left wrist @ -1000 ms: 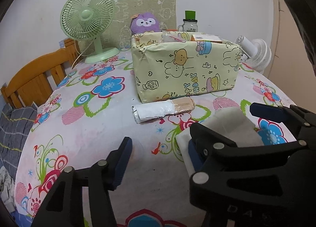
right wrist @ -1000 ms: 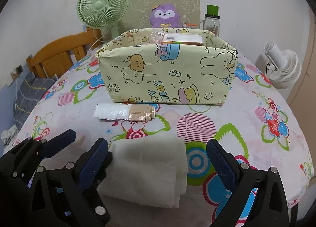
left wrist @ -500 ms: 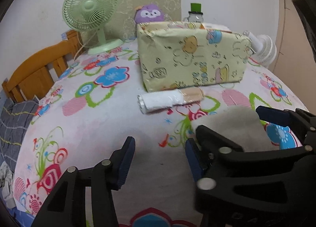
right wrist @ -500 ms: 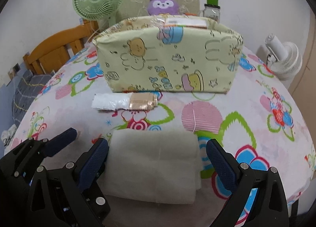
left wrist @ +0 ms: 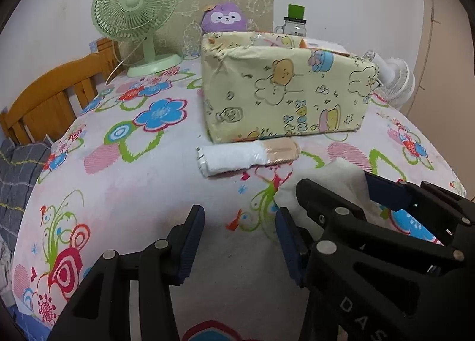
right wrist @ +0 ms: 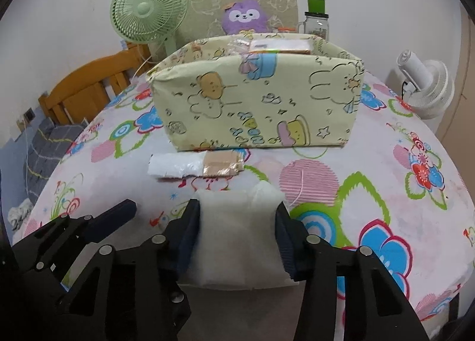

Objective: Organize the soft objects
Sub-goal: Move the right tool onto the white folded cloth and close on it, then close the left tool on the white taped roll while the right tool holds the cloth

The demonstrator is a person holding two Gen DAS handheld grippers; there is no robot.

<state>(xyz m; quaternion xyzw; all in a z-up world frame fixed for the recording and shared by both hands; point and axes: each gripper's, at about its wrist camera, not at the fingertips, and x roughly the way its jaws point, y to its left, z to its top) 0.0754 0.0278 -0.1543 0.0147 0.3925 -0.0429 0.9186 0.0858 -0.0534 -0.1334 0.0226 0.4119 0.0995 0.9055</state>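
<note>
A folded white cloth (right wrist: 237,240) lies on the flowered tablecloth near the front edge. My right gripper (right wrist: 237,232) is shut on the white cloth, squeezing it from both sides. The cloth also shows in the left wrist view (left wrist: 335,183), behind the right gripper's arm. My left gripper (left wrist: 239,235) is open and empty, just left of the cloth. A rolled white packet with a tan end (right wrist: 194,165) lies in front of the yellow cartoon-print box (right wrist: 255,106); the same packet (left wrist: 246,155) and box (left wrist: 285,97) appear in the left wrist view. The box holds several packets.
A green desk fan (right wrist: 148,11) stands at the back left, with a purple plush (right wrist: 245,18) and a green-lidded jar (right wrist: 316,21) behind the box. A white fan (right wrist: 424,88) is at the right. A wooden chair back (left wrist: 50,94) is at the left table edge.
My right gripper has closed in on the white cloth, bunching it narrower between the fingers. Both grippers have moved slightly; the left stays open.
</note>
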